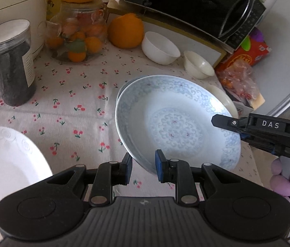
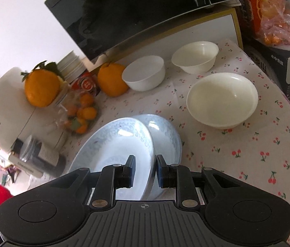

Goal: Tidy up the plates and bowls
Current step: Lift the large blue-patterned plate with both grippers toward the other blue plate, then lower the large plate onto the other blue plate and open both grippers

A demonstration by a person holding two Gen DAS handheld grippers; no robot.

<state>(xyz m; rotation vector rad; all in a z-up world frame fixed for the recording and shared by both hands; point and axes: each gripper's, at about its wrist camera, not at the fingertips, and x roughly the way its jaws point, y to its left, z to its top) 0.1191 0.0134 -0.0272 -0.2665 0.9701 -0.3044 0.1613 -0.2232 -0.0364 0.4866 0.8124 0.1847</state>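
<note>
— Where was the pale blue patterned porcelain plate?

— Tilted above the cherry-print tablecloth, near its middle. My left claw pinched its near rim; my right claw clamped the opposite rim.

— And under it?

— A second blue patterned plate lay on the cloth. Three white bowls stood toward the far edge.

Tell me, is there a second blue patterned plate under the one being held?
Yes: a second blue plate lies on the tablecloth beneath the held plate.
</note>
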